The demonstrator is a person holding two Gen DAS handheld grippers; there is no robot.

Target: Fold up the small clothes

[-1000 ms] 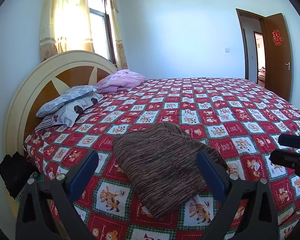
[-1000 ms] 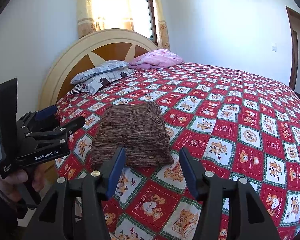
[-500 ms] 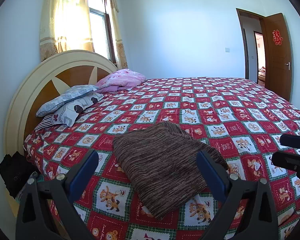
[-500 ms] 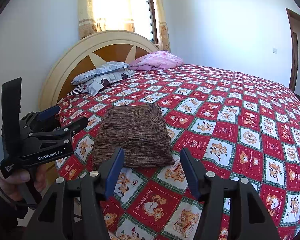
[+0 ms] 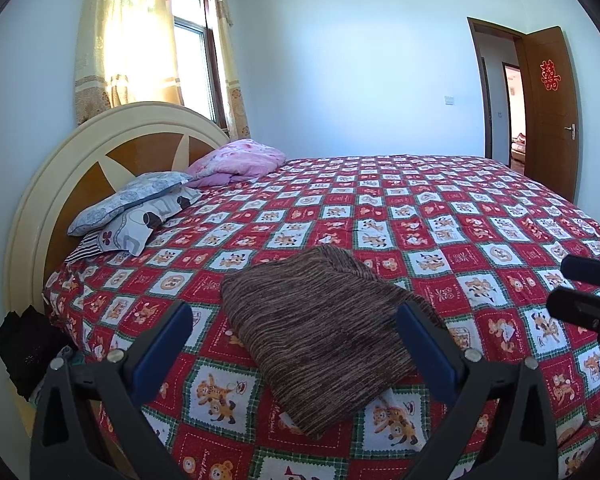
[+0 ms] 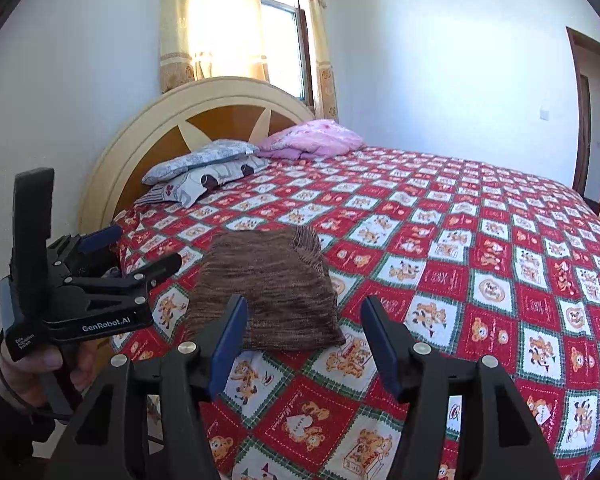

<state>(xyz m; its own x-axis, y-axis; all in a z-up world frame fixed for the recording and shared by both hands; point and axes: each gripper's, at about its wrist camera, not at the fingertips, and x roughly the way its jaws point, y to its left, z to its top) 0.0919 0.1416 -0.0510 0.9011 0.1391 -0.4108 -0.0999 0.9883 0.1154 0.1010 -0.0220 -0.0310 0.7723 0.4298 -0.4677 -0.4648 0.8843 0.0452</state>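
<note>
A brown striped knit garment [image 5: 324, 328] lies folded into a rough rectangle on the red patterned bedspread [image 5: 440, 216] near the bed's front corner. It also shows in the right wrist view [image 6: 266, 292]. My left gripper [image 5: 296, 344] is open and empty, held back from the garment's near edge. It also shows from the side in the right wrist view [image 6: 140, 256]. My right gripper [image 6: 304, 336] is open and empty, just short of the garment's front right corner. Its fingers [image 5: 580, 288] show at the right edge of the left wrist view.
Two pillows [image 5: 136, 208] and a pink bundled blanket [image 5: 240, 162] lie by the curved headboard [image 5: 100, 160]. A dark cloth [image 5: 24, 348] hangs beside the bed at the left. An open door [image 5: 548, 112] is at the far right. A curtained window [image 5: 156, 44] is behind the headboard.
The right wrist view has drifted slightly upward, so the bed sits a little lower in the frame. The garment and the left gripper have not visibly moved.
</note>
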